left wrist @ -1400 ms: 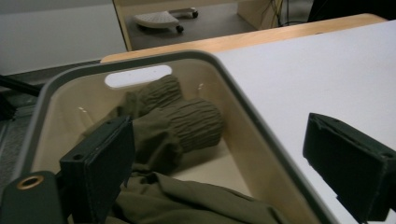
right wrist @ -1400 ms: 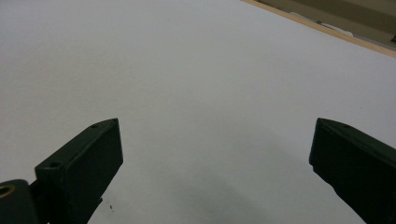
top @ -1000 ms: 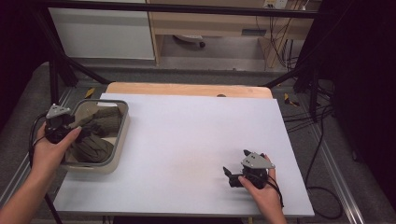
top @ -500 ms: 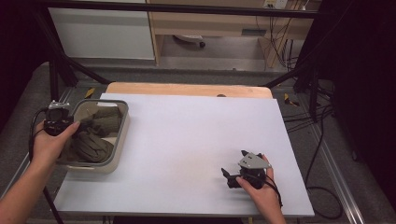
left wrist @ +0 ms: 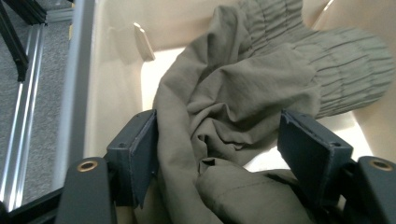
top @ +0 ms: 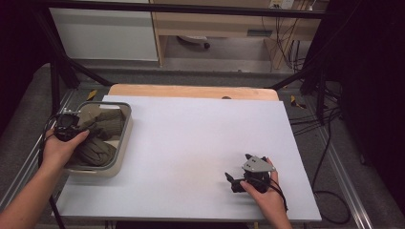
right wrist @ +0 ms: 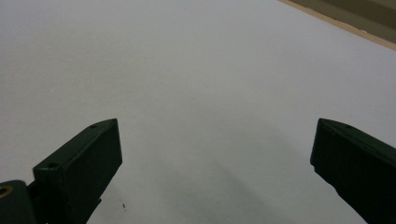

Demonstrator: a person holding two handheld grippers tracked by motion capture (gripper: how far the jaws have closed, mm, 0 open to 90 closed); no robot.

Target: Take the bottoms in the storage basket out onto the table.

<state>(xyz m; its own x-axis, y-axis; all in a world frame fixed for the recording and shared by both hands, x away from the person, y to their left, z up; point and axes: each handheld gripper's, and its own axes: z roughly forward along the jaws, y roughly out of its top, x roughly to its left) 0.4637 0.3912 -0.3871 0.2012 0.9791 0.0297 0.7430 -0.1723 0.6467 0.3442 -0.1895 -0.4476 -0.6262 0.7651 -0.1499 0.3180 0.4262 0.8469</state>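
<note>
In the bin [top: 122,143], olive cloth [top: 98,150]

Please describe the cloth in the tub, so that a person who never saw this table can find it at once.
On the white table, look at its left edge, where a shallow beige tub stands. Inside lies the olive-green cloth, crumpled, with a gathered, ribbed part. It is the table's one soft thing, and the left gripper straddles it.

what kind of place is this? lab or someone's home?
Probably a lab recording rig, not a home: a white table inside a black frame, loose cables on the floor, and a bin of olive clothes.
</note>
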